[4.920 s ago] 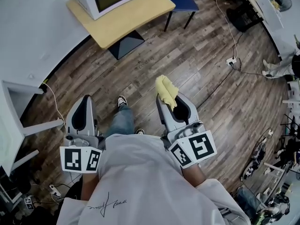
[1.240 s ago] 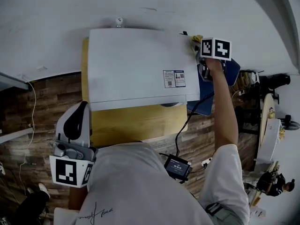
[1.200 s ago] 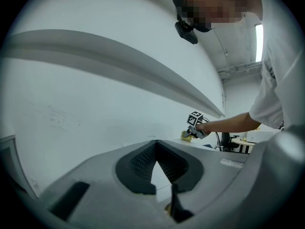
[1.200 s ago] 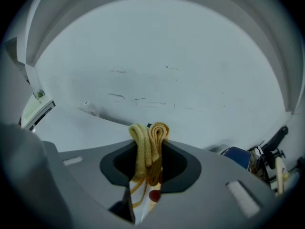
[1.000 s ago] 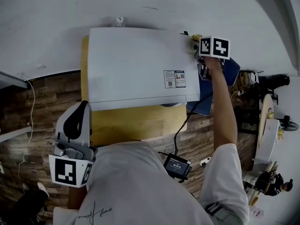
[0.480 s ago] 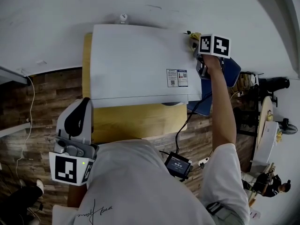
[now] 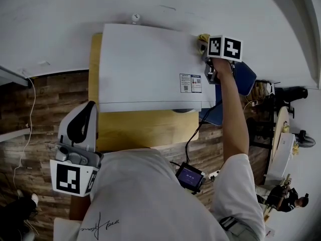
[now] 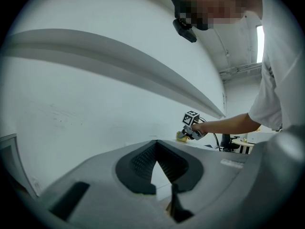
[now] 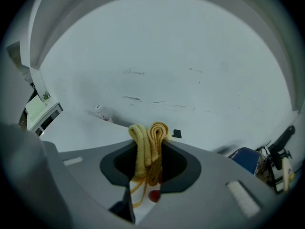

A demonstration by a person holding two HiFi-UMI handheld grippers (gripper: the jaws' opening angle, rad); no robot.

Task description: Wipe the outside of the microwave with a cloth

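Observation:
The white microwave (image 7: 150,64) stands on a small yellow table (image 7: 125,129), seen from above. My right gripper (image 7: 204,43) is shut on a folded yellow cloth (image 7: 202,37) and holds it at the back right corner of the microwave's top. In the right gripper view the cloth (image 9: 148,144) sticks up between the jaws over the white top (image 9: 71,128). My left gripper (image 7: 89,105) hangs low by my body, in front of the table, shut on nothing. The left gripper view shows the right gripper (image 8: 185,135) far off, on the cloth (image 8: 180,137).
A white wall runs right behind the microwave. A small bottle (image 7: 135,18) stands between them. A blue chair (image 7: 242,78) is at the right of the table. A small screen device (image 7: 189,176) hangs on a cable at my waist. Wooden floor lies to the left.
Nearly five seconds ago I stood away from the microwave. Over the last second the right gripper slid the cloth slightly left along the back right corner. The left gripper stayed low.

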